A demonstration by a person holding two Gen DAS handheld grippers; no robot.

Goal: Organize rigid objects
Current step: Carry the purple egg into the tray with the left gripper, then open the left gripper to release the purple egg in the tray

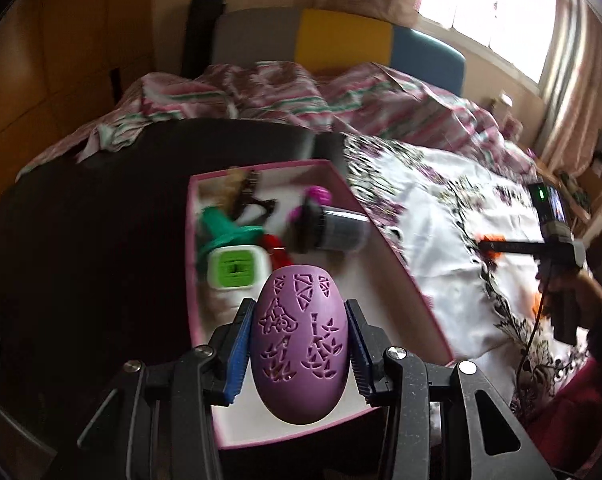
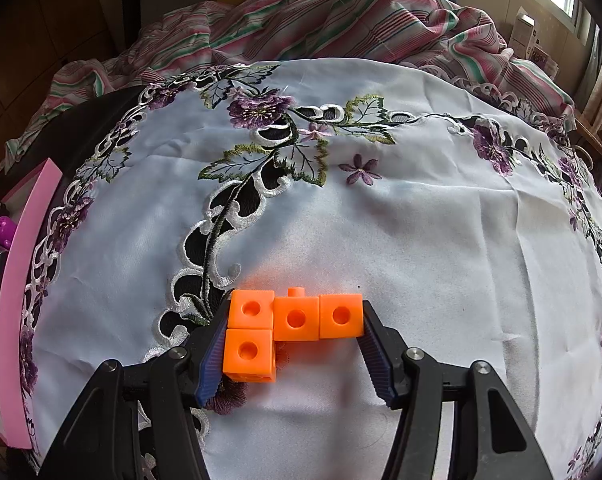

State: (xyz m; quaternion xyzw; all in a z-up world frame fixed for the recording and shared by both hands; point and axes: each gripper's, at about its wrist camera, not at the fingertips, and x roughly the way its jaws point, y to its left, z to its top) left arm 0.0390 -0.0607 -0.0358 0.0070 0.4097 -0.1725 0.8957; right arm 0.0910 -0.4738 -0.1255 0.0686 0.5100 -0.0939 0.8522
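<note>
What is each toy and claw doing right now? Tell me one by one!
Left claw: shut on the purple egg.
Purple egg: held above the near end of the pink box.
Pink box: open, with toys inside.
Right claw: closed around the orange blocks.
Orange blocks: four cubes joined together, on the flowered cloth.
Flowered cloth: spread flat.

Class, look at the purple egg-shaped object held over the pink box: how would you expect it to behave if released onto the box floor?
The purple egg, pinched between the left gripper's pads, has a smooth rounded shell, so it would probably roll rather than sit still. Its cut-out patterns suggest a hollow, fairly light, rigid shell. The pink box walls should likely contain it.
</note>
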